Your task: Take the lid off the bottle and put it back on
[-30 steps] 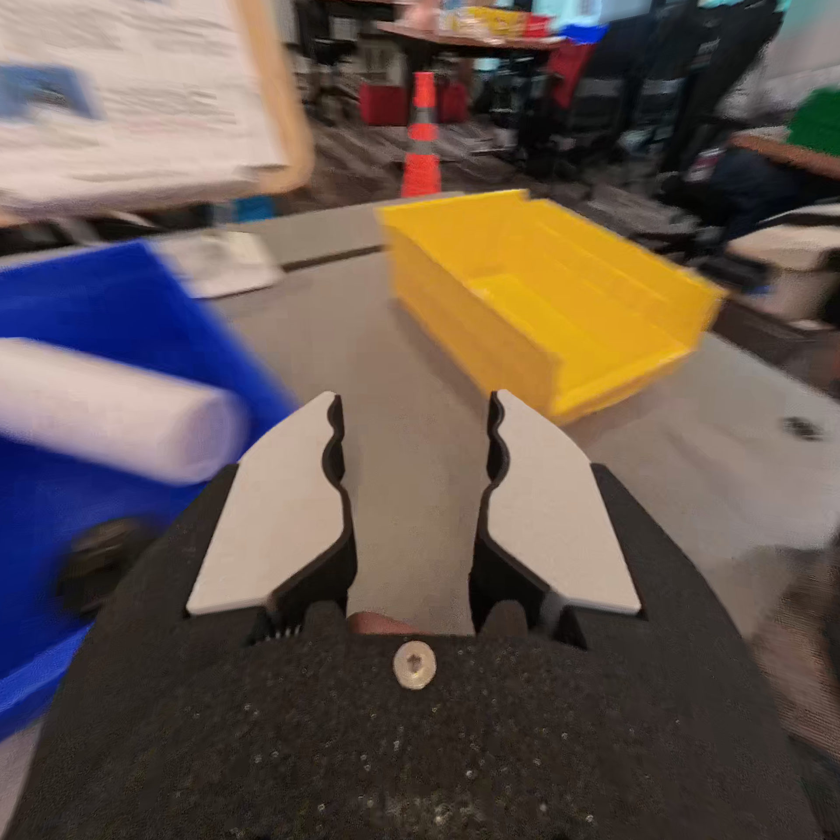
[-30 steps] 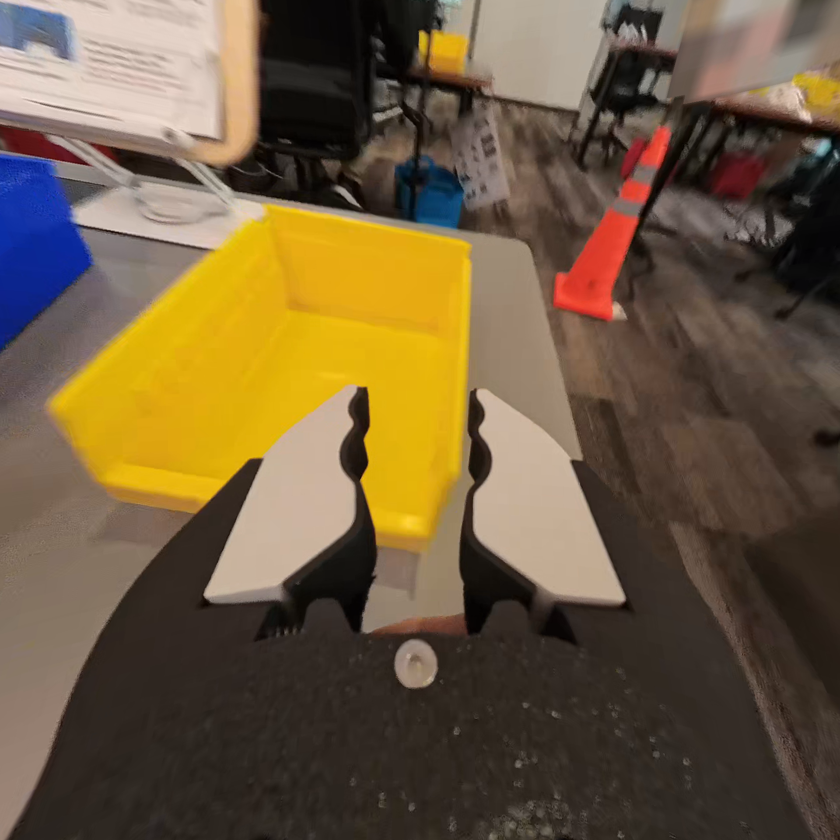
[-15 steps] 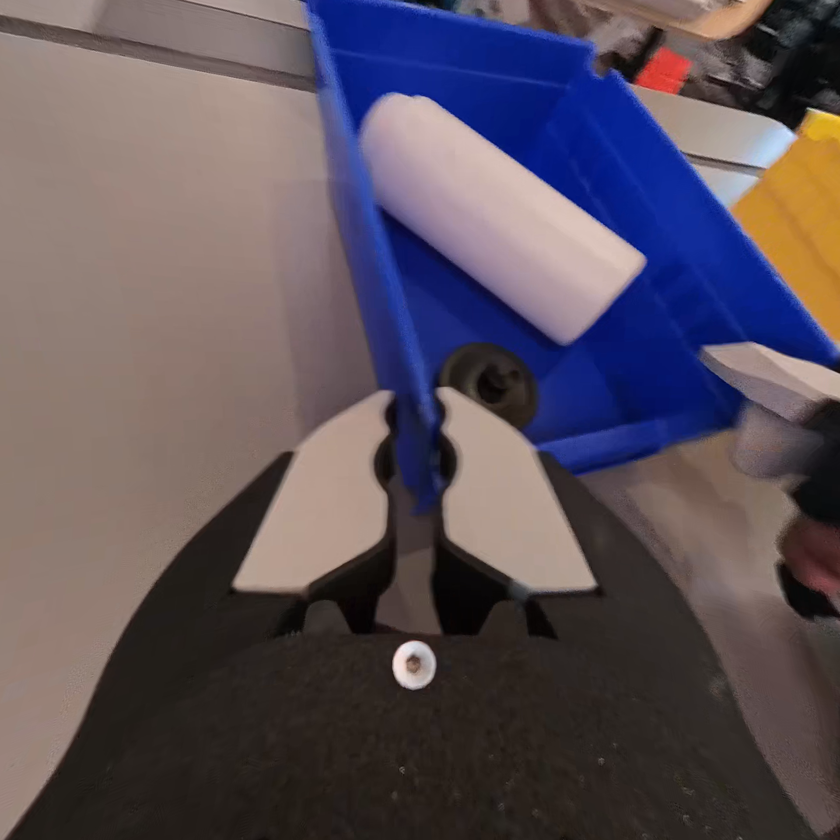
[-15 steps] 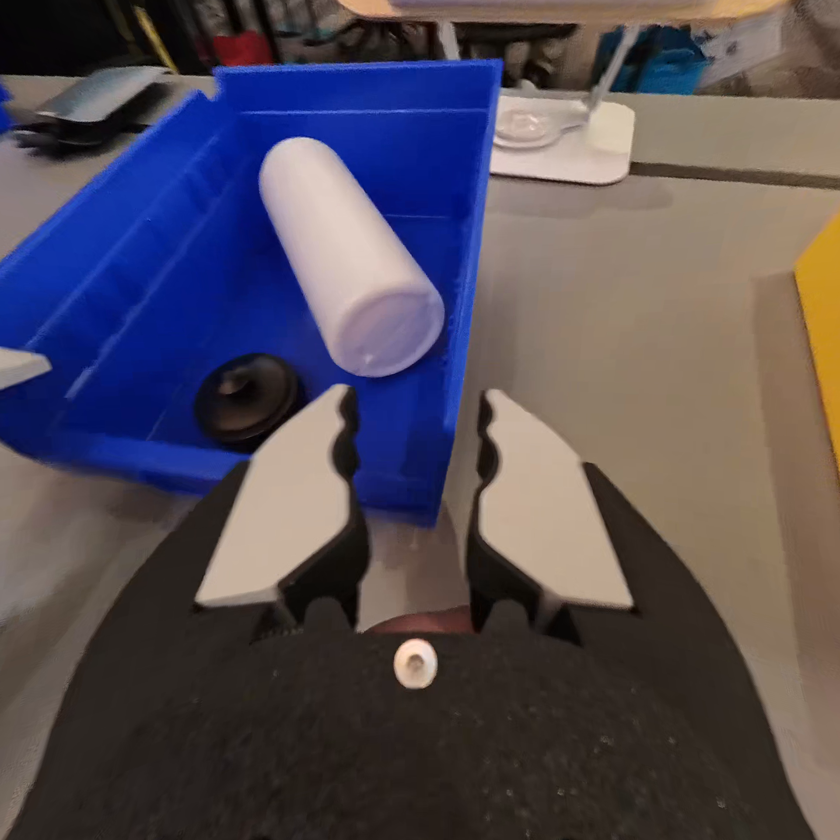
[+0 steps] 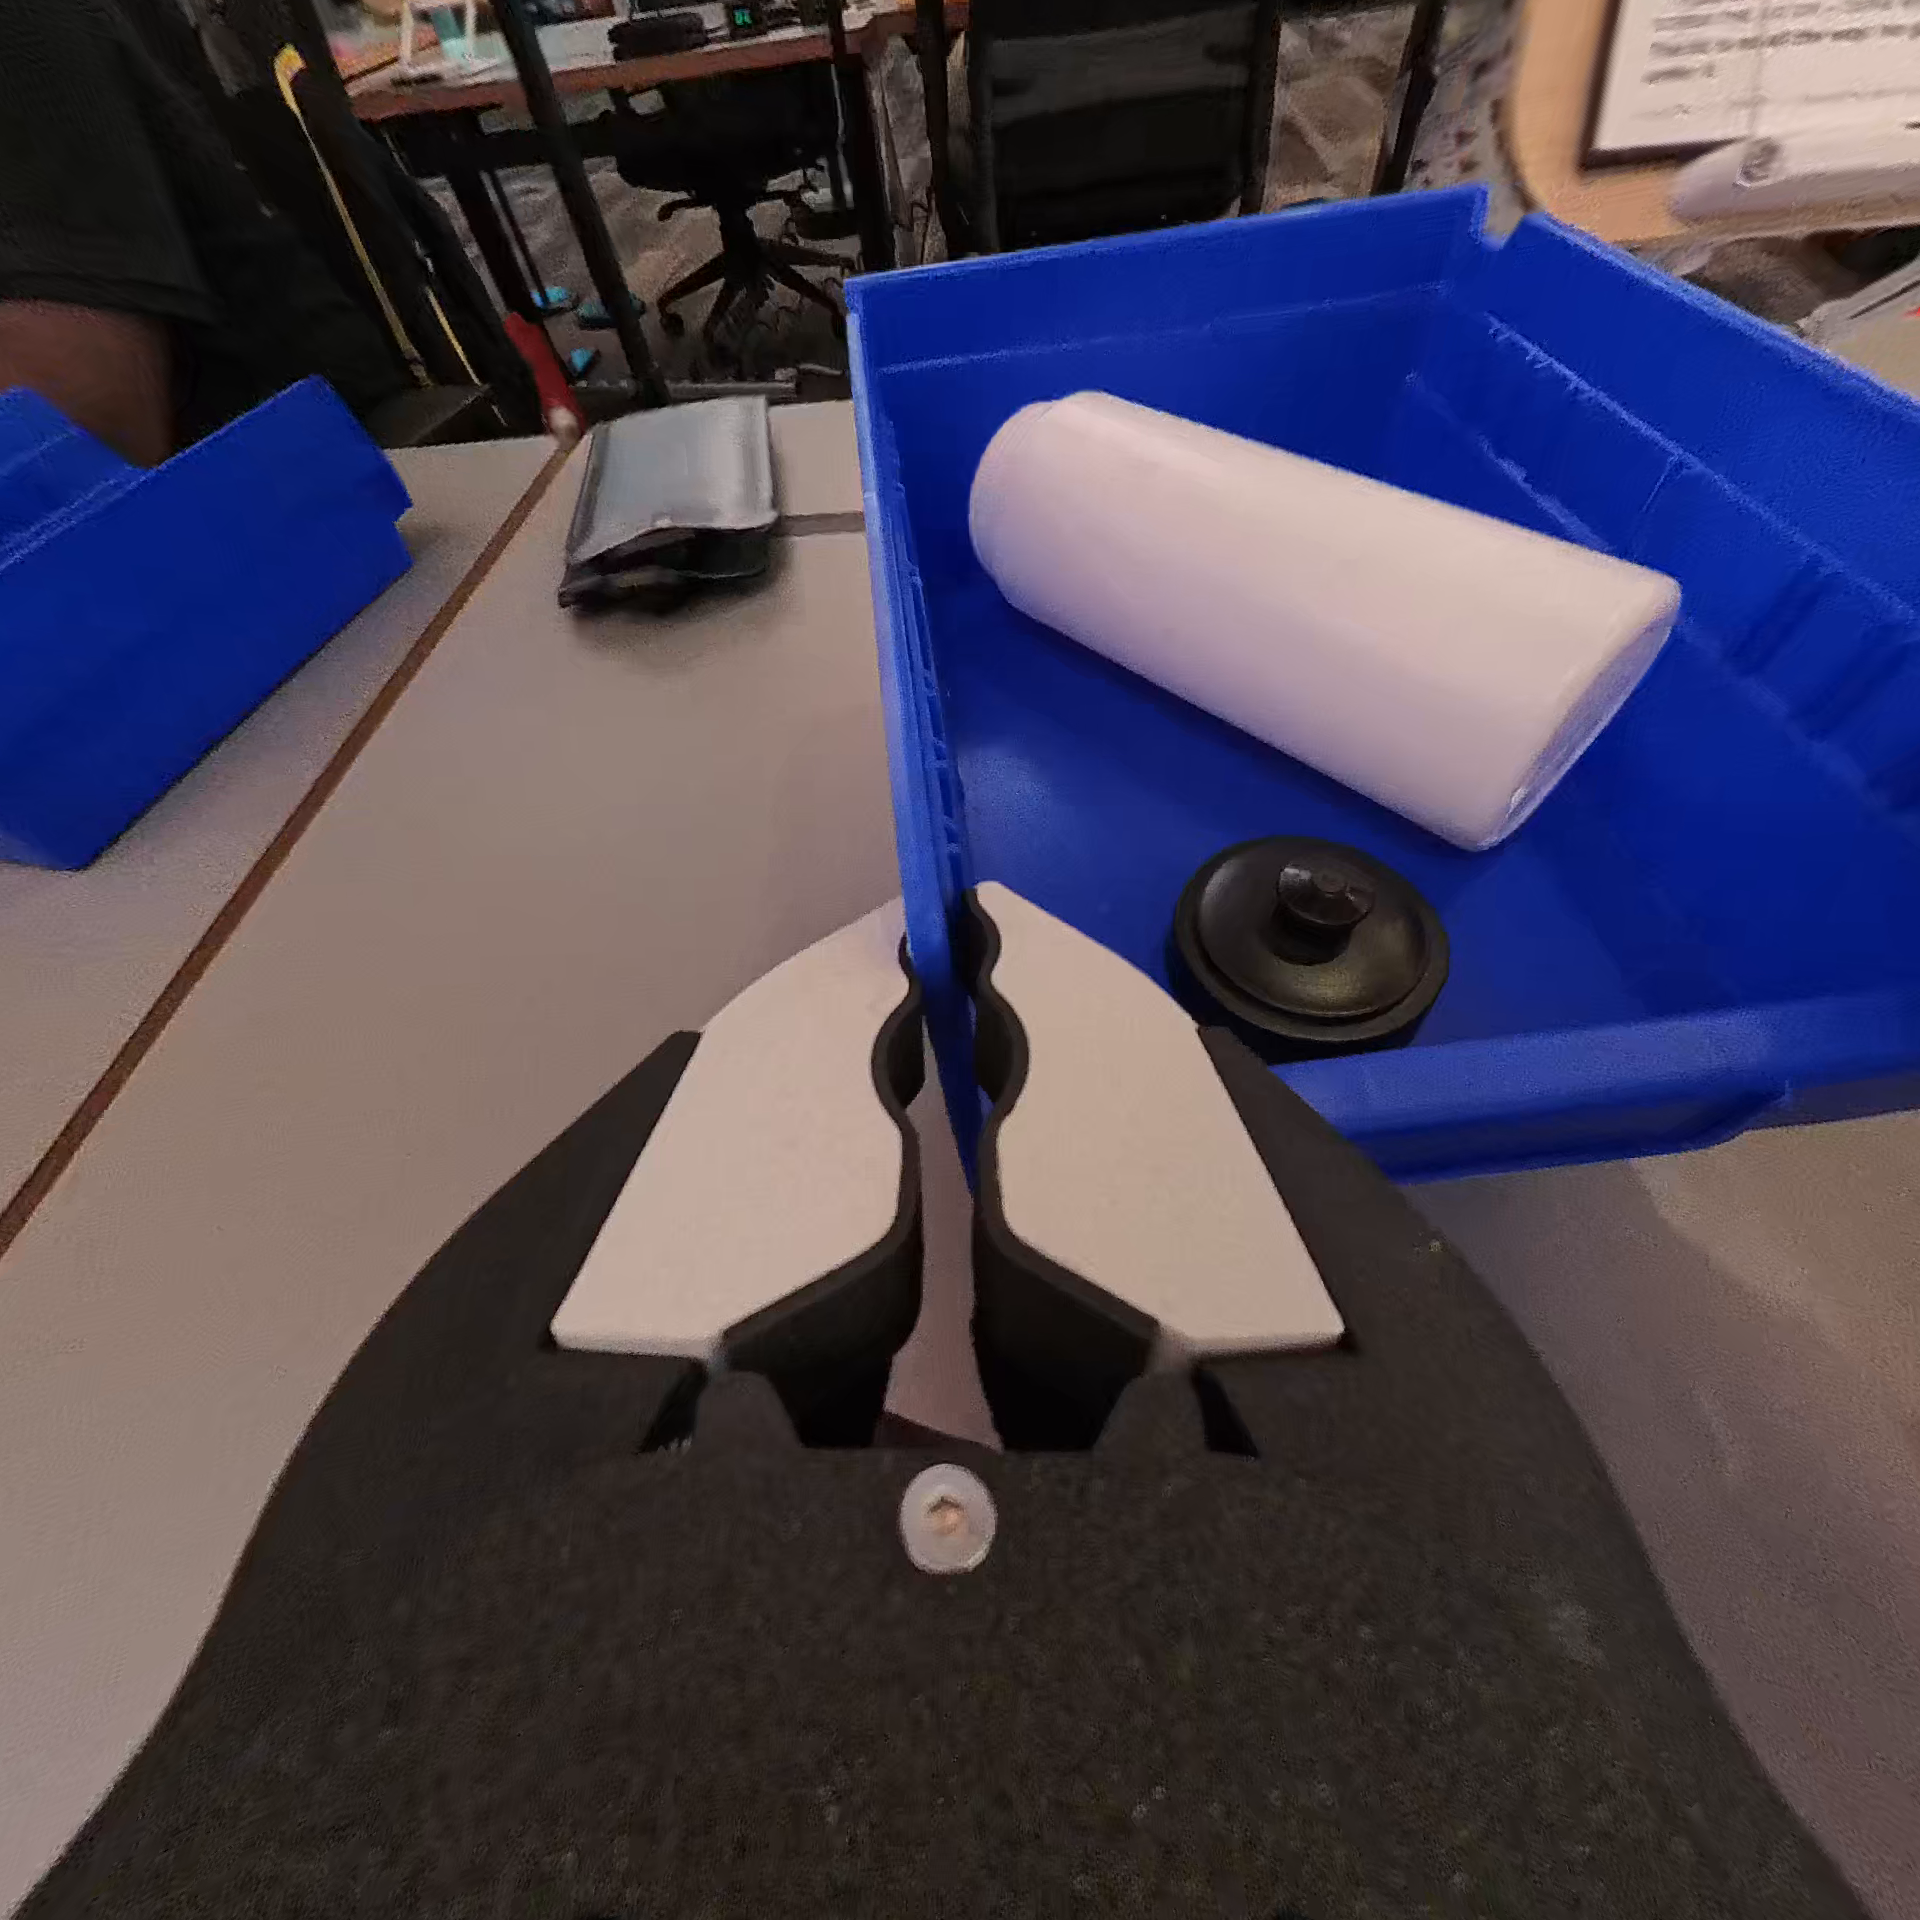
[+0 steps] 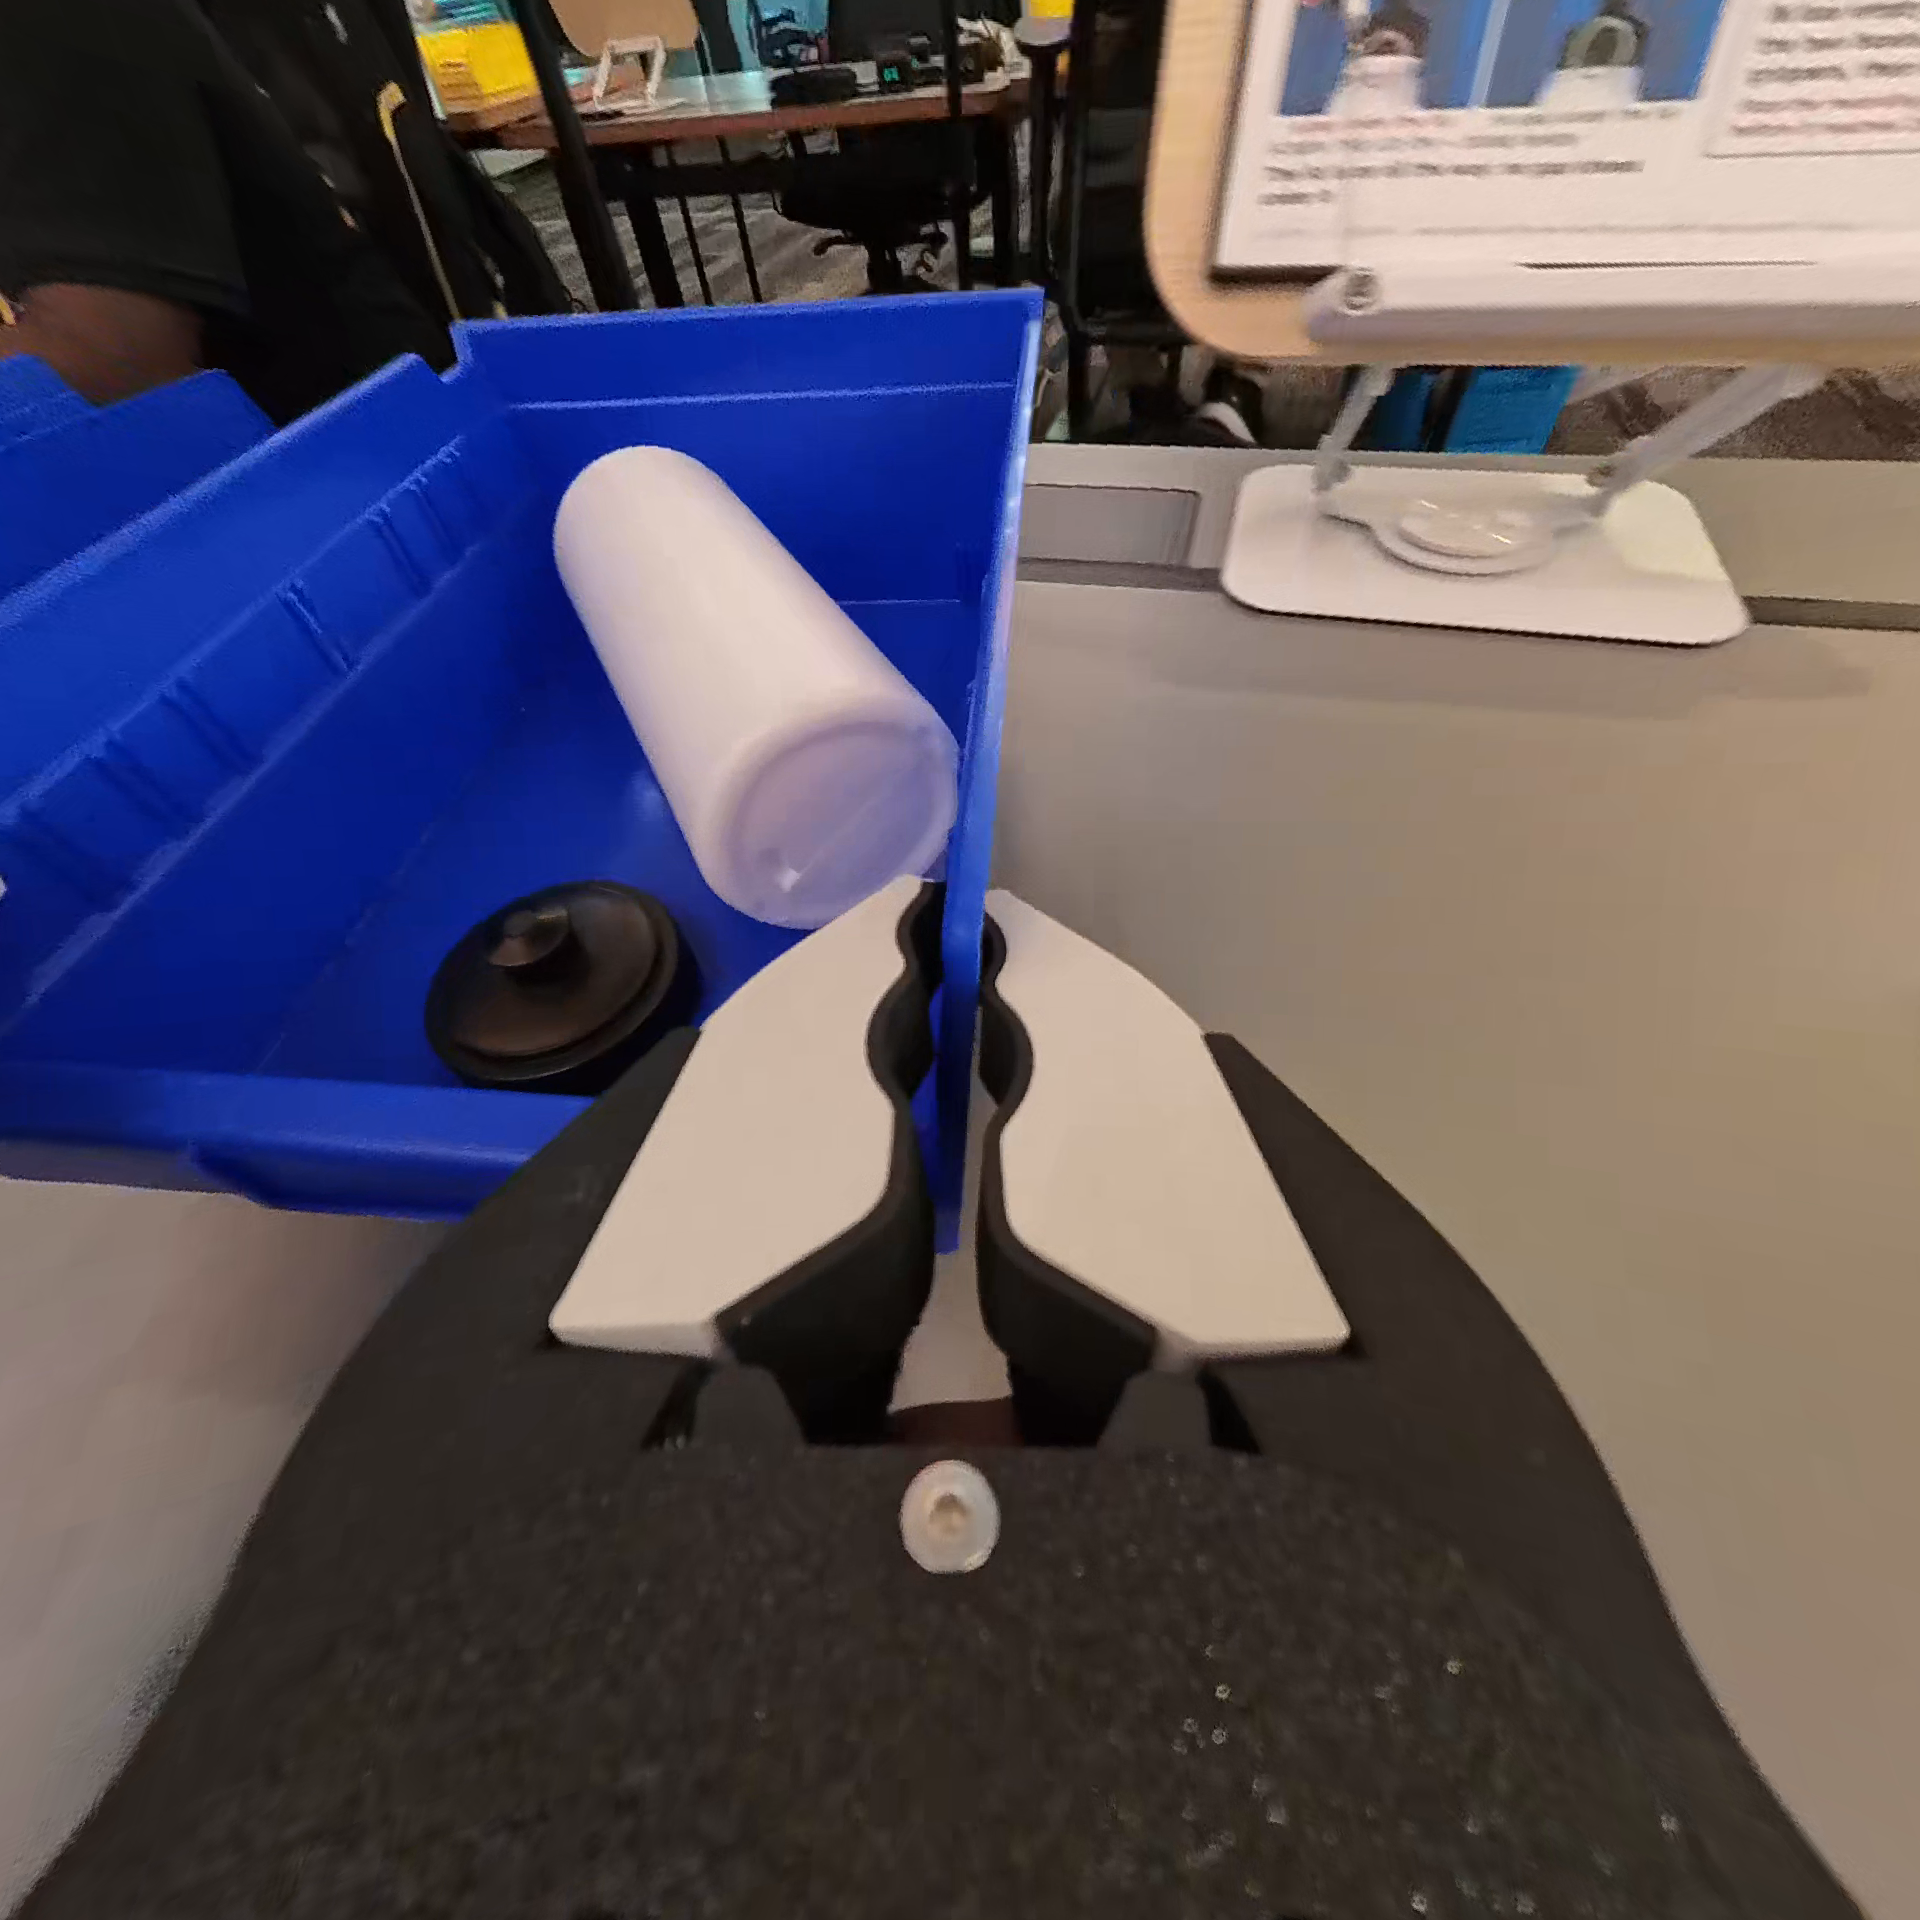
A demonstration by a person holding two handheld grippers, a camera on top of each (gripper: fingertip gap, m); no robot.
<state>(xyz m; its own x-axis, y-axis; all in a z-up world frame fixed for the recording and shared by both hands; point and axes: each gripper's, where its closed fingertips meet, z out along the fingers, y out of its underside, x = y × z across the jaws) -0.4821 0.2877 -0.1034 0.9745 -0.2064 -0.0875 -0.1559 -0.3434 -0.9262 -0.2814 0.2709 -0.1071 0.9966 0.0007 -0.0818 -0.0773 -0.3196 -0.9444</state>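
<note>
A white bottle point(image 5: 1309, 613) lies on its side in a blue bin point(image 5: 1143, 260). It also shows in the right wrist view point(image 6: 727, 675). A black round lid point(image 5: 1311, 941) lies flat on the bin floor near the front wall, apart from the bottle; in the right wrist view it point(image 6: 556, 982) sits left of my fingers. My left gripper point(image 5: 943, 920) is shut on the bin's left side wall. My right gripper point(image 6: 956, 920) is shut on the bin's right side wall point(image 6: 1003, 623).
A second blue bin point(image 5: 177, 613) and a dark folded pouch point(image 5: 675, 499) lie on the grey table to the left. A white stand base point(image 6: 1475, 551) holding a paper board point(image 6: 1558, 156) stands at the right. Chairs, desks and a person in dark clothes are behind.
Both grippers swung from the yellow bin to the blue bin. The left closed on its left wall half a second ago; the right, then open near the front right corner, has closed on the right wall.
</note>
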